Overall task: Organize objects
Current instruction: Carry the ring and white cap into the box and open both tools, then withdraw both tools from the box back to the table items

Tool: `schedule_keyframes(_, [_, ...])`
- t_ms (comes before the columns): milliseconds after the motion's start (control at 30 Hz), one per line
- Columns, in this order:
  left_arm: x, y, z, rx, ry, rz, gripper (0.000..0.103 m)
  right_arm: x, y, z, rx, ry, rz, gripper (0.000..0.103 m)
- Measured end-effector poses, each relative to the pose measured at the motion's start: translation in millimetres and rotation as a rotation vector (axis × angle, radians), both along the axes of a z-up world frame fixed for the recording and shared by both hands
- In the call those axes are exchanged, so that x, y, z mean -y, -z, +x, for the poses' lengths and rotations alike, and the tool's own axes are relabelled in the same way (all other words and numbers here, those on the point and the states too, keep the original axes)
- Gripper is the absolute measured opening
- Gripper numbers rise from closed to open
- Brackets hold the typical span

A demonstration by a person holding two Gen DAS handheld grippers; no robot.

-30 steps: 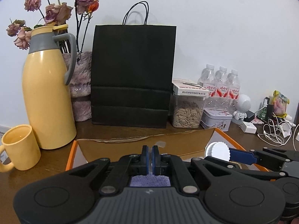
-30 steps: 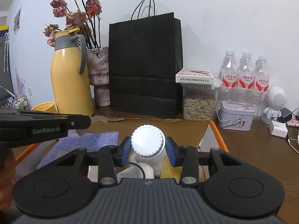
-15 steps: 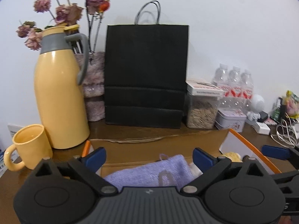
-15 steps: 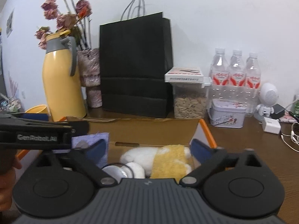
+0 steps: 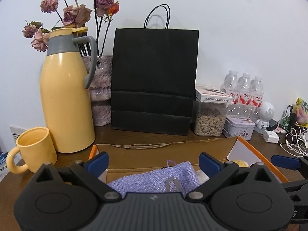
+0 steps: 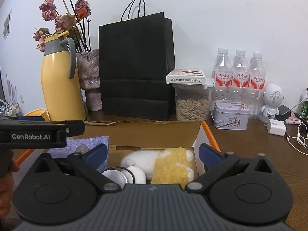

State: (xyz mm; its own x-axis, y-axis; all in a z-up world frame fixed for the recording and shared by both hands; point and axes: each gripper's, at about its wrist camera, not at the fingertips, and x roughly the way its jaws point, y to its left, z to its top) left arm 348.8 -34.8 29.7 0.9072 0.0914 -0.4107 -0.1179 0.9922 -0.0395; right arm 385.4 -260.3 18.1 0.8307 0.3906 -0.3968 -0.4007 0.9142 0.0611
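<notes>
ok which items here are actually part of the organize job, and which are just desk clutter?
Job:
cardboard box
purple cloth
plush toy
white round lid
left gripper and right gripper, both open

Clutter:
black paper bag
yellow thermos
yellow mug
seed jar
water bottles
tin

A plain white wall [image 5: 240,28] rises behind a dark brown wooden counter [image 6: 250,144], evenly lit, with soft shadows.

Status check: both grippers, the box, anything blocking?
Left gripper open. Right gripper open. Purple cloth, plush toy, white lid in box. Nothing blocking.
</notes>
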Motion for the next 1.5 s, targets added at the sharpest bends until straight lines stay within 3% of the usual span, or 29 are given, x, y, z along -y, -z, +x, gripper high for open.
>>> schedule_keyframes(433, [1, -1, -39, 0.055, -0.028, -0.006, 0.102, 16, -4, -30, 0.041, -0.023, -0.024, 0.103])
schedule_keyframes(800, [7, 4, -95, 0.091, -0.047, -0.011, 0.103, 35, 0, -69, 0.052, -0.052, -0.053, 0.103])
schedule_keyframes(1200, [6, 18, -145, 0.034, -0.083, -0.01, 0.103, 54, 13, -104, 0.012, -0.108, -0.076, 0.103])
schedule_keyframes(1500, [-4, 40, -171, -0.091, -0.118, 0.009, 0.103, 63, 27, -113, -0.069, -0.148, -0.094, 0.103])
